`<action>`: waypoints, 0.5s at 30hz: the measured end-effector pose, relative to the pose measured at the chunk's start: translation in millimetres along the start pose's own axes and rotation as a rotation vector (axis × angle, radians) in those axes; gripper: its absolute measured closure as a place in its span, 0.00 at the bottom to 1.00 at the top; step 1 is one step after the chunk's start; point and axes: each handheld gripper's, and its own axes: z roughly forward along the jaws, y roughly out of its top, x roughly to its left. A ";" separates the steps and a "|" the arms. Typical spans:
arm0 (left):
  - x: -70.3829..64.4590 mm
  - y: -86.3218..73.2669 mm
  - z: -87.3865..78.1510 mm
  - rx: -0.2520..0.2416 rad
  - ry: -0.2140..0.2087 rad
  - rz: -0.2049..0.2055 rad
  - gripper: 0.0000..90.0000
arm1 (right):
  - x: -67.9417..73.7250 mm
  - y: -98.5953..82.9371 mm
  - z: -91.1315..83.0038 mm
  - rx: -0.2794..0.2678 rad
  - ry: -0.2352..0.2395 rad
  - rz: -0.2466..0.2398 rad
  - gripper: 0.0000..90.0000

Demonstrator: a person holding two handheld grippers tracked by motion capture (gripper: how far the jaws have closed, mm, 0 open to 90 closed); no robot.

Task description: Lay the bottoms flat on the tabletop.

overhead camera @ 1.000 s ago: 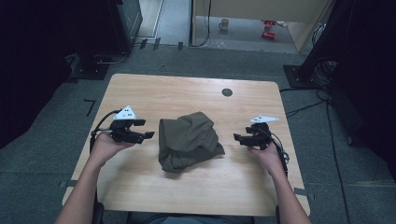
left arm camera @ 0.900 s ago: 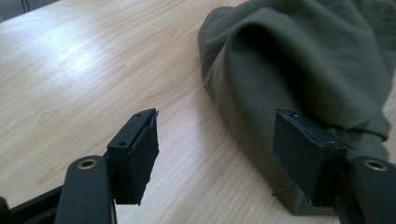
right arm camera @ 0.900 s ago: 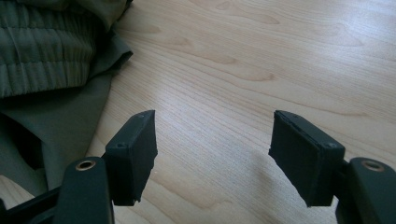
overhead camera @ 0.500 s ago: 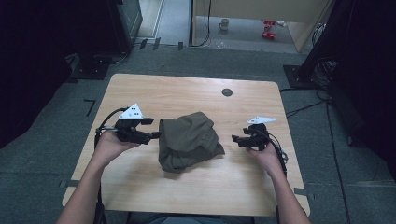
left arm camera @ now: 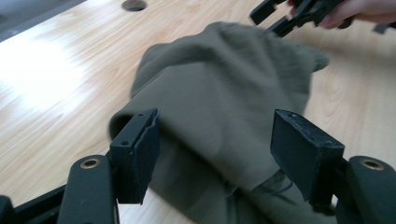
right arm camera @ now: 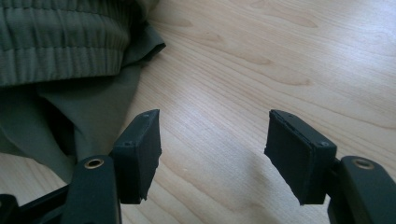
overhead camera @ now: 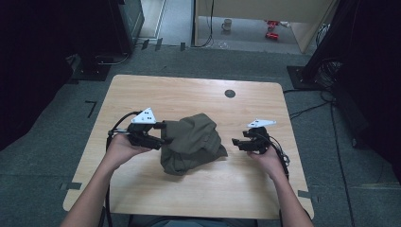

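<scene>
Compared with the high view of a second ago, the left gripper (overhead camera: 163,134) has moved rightward across the frame: it then stood clear of the olive garment (overhead camera: 191,142), and it now meets the garment's left edge. The right gripper (overhead camera: 235,142) has shifted slightly toward frame centre and sits near the garment's right edge, with bare wood between them. The garment's bulk is in the same place, at the centre of the worktop (overhead camera: 142,94), crumpled into a mound.

In the left gripper view, the left gripper (left arm camera: 215,154) is wide open, with the garment (left arm camera: 224,93) lying between and beyond the two jaws. The fabric reaches the inner face of the jaw at lower left; whether it touches the jaw at lower right cannot be told. Nothing is clamped. This view also shows the right gripper (left arm camera: 275,18) at the upper right, close to the far edge of the fabric, and a round hole (left arm camera: 134,4) in the worktop at the top edge; the high view shows that hole (overhead camera: 230,93) above and right of the garment.

In the right gripper view, the right gripper (right arm camera: 212,149) is wide open over bare wood and holds nothing. The garment (right arm camera: 60,51) occupies the upper left, where a ribbed elastic band (right arm camera: 56,46) is visible, a detail the high view does not resolve.
</scene>
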 end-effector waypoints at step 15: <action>-15.4 28.1 15.7 -0.003 -0.062 0.054 0.36 | 7.3 -3.5 -4.7 -0.006 0.042 0.000 0.42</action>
